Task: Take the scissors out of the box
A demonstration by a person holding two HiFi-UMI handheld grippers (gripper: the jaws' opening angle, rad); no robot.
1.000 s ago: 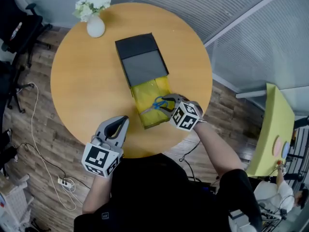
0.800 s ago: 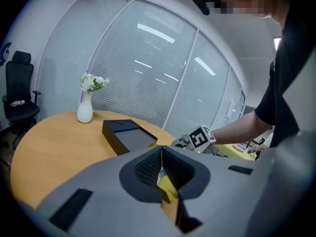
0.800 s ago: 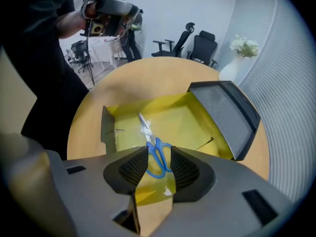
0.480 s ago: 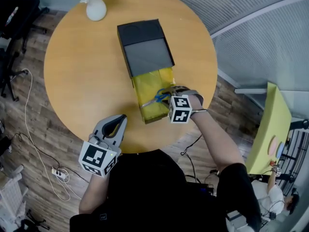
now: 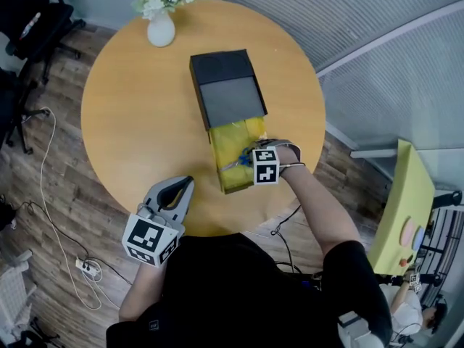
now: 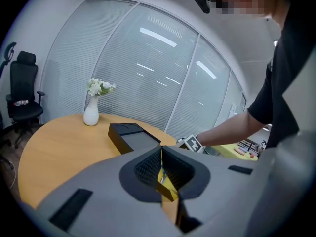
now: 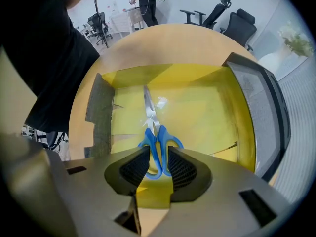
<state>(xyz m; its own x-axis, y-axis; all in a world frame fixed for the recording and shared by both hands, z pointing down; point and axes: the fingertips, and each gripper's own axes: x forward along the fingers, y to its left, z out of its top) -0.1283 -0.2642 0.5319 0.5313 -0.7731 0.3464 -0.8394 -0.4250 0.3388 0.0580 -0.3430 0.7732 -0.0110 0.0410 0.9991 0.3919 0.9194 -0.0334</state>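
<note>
Blue-handled scissors (image 7: 157, 135) lie in the yellow inner tray (image 7: 197, 112) that is slid out of a black box sleeve (image 5: 226, 85) on the round wooden table (image 5: 138, 122). My right gripper (image 7: 158, 164) points straight down into the tray (image 5: 232, 140). Its jaws straddle the scissors' handles and are closing; I see no firm press on them. In the head view only a bit of blue of the scissors (image 5: 245, 160) shows beside that gripper (image 5: 250, 158). My left gripper (image 5: 183, 185) rests near the table's front edge, shut and empty, also in its own view (image 6: 162, 169).
A white vase with flowers (image 5: 162, 29) stands at the table's far left, also seen in the left gripper view (image 6: 91, 115). Office chairs (image 5: 29, 20) and a cable on the floor lie to the left. A yellow table (image 5: 406, 194) is at the right.
My right gripper has sunk into the yellow tray and rolled, so its jaws now sit over the scissors' handles. The left gripper has barely shifted.
</note>
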